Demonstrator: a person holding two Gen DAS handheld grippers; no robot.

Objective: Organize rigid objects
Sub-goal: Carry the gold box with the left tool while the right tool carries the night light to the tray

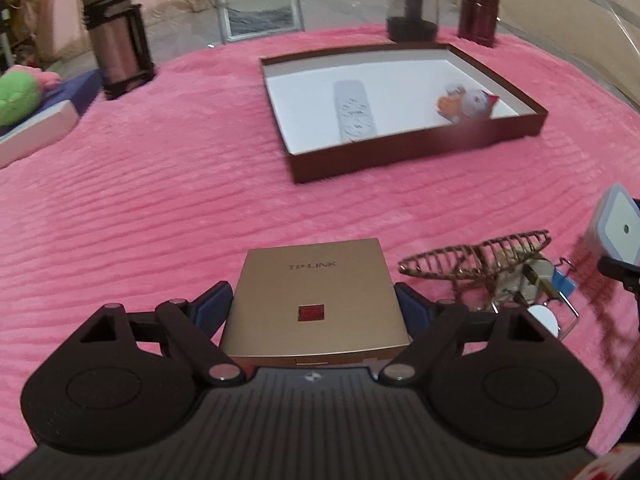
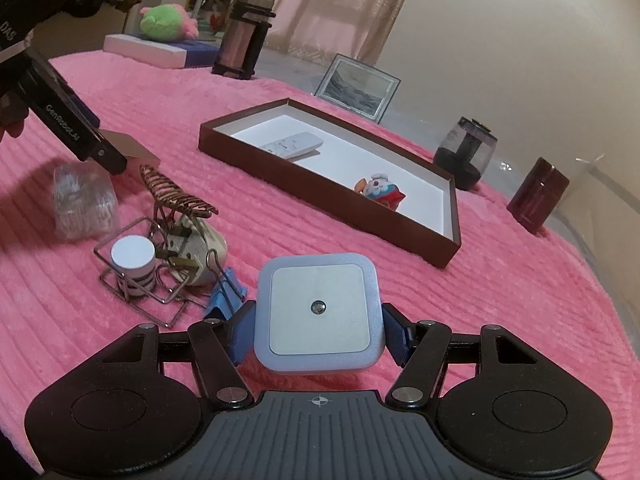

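Note:
My left gripper (image 1: 314, 306) is shut on a gold TP-LINK box (image 1: 314, 300), held over the pink cloth. My right gripper (image 2: 318, 330) is shut on a square white night light (image 2: 318, 312), also seen at the right edge of the left wrist view (image 1: 616, 228). A brown tray (image 1: 416, 150) with a white floor holds a white remote (image 1: 354, 112) and a small toy figure (image 1: 466, 104). In the right wrist view the tray (image 2: 448, 240) holds the remote (image 2: 292, 145) and the figure (image 2: 380, 191). The left gripper's body (image 2: 68, 128) shows at the left.
A pile lies between the grippers: a copper wire holder (image 2: 176, 196), a plug (image 2: 192, 252), a white-capped jar (image 2: 134, 262) in a wire frame, a blue binder clip (image 2: 224, 292), a clear bag (image 2: 82, 204). A thermos (image 1: 116, 36), picture frame (image 1: 260, 8), dark jar (image 1: 412, 10), red canister (image 1: 478, 14) stand behind.

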